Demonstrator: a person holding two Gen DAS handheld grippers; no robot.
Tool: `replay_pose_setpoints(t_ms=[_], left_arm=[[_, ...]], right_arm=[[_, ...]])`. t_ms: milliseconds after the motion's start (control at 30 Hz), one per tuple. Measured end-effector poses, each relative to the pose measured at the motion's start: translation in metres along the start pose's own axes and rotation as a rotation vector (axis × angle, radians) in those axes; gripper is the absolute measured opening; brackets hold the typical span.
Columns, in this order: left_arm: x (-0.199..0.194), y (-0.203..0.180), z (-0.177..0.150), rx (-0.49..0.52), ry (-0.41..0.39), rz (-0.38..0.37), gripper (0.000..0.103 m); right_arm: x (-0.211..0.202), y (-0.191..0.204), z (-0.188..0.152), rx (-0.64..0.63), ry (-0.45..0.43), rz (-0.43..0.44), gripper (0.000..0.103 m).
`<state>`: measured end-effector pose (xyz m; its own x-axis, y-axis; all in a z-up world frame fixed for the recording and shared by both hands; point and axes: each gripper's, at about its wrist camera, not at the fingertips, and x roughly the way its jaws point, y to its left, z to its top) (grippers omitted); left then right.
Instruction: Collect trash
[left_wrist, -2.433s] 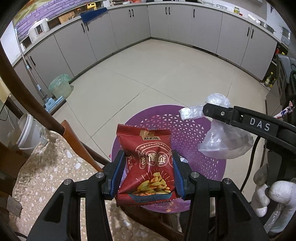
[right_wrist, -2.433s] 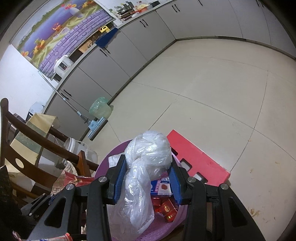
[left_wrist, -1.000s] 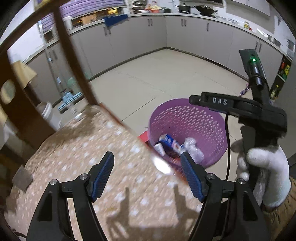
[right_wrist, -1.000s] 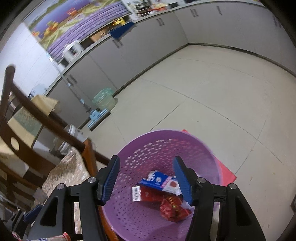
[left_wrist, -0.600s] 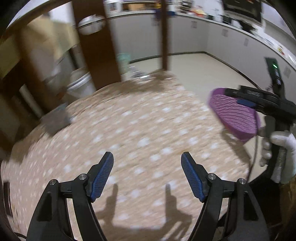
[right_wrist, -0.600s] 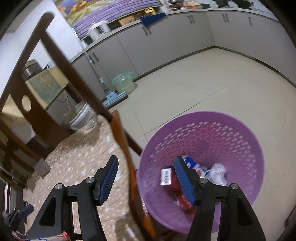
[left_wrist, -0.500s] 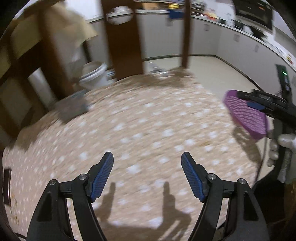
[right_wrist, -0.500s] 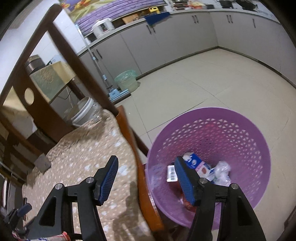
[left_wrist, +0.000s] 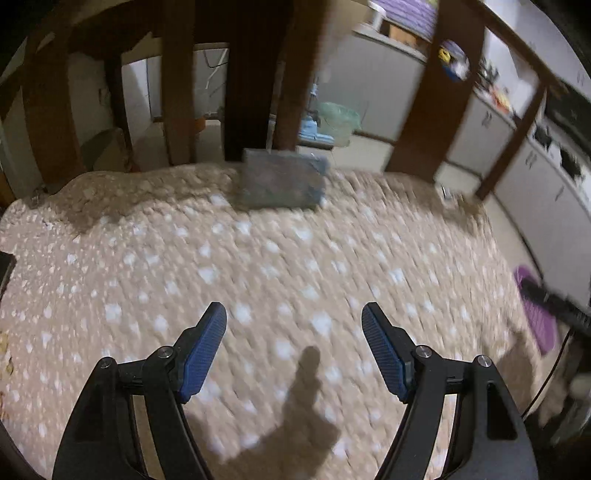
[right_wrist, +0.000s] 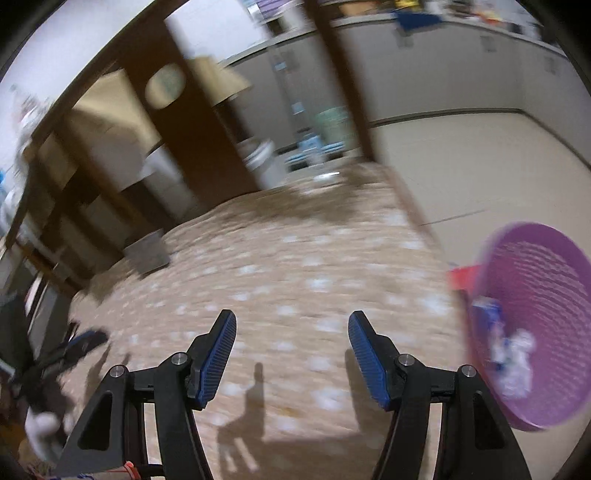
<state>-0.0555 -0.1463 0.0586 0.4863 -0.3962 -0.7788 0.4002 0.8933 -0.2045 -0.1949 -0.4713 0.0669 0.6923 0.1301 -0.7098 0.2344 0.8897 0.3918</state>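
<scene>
Two grippers, left (left_wrist: 293, 338) and right (right_wrist: 291, 349), both spread, empty; grey packet (left_wrist: 282, 179) dead ahead of left, nearer.

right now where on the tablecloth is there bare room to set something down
Most of the spotted tablecloth is bare: the wide stretch ahead of the open left claw, up to the grey packet by the chair back. The right edge is tighter, beside the purple basket holding trash.
</scene>
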Motion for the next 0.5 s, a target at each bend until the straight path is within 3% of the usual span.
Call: replay_pose_setpoints(t_ms=[167, 300, 433, 500], left_arm=[[0.016, 0.029, 0.036, -0.048, -0.023, -0.065, 0.075], [0.034, 0.044, 0.062, -0.072, -0.022, -0.12, 0.073], [0.054, 0.056, 0.08, -0.074, -0.009, -0.141, 0.053], [0.061, 0.062, 0.087, -0.083, -0.011, -0.155, 0.049]], right_arm=[[0.048, 0.06, 0.018, -0.093, 0.087, 0.109, 0.068], [0.084, 0.101, 0.035, -0.167, 0.124, 0.144, 0.067], [0.12, 0.131, 0.058, -0.206, 0.151, 0.181, 0.063], [0.135, 0.14, 0.067, -0.219, 0.154, 0.184, 0.063]])
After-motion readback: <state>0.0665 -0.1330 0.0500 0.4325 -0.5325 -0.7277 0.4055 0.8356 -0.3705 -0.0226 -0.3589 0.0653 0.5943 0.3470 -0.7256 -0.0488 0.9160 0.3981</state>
